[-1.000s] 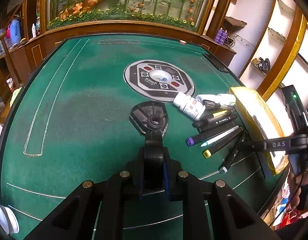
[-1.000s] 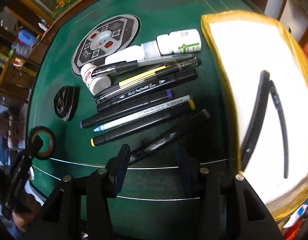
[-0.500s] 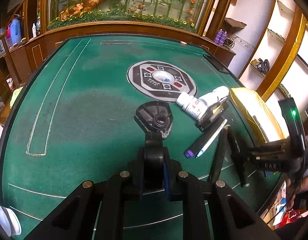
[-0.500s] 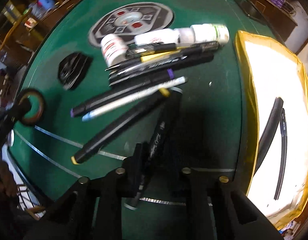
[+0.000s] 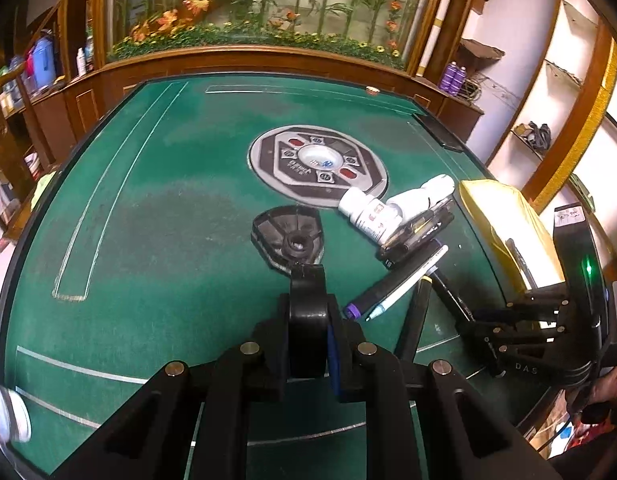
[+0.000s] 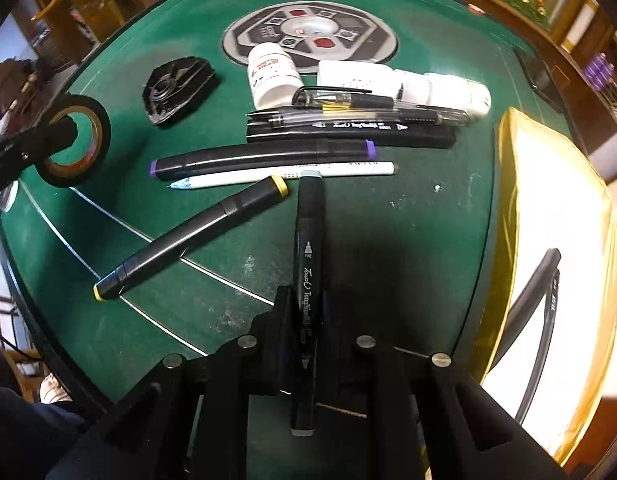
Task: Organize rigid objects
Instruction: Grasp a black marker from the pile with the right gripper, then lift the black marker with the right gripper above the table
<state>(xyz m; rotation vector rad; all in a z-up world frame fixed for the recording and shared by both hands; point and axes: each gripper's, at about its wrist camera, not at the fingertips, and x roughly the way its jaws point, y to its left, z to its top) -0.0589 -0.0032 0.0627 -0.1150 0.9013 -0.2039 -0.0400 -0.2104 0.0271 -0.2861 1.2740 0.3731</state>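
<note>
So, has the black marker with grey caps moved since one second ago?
Yes. The grey-capped marker lay parallel to the yellow-capped marker; now it crosses that direction, clamped in the right gripper, whose jaws just closed.

I see matt green felt on table (image 6: 428,216), glossy gold foil on tray rim (image 6: 508,184), matt blk plastic marker (image 6: 308,240), shiny tape roll (image 6: 74,140).

4 black markers (image 6: 306,280) on/above the green table (image 6: 428,208), 1 white pen (image 6: 284,176), 2 clear pens (image 6: 348,101), 3 white bottles (image 6: 270,74), 1 tape roll (image 6: 74,140), 1 black plastic part (image 6: 180,88), 1 gold-edged tray (image 6: 548,248) w/ 2 dark pens (image 6: 526,306).
</note>
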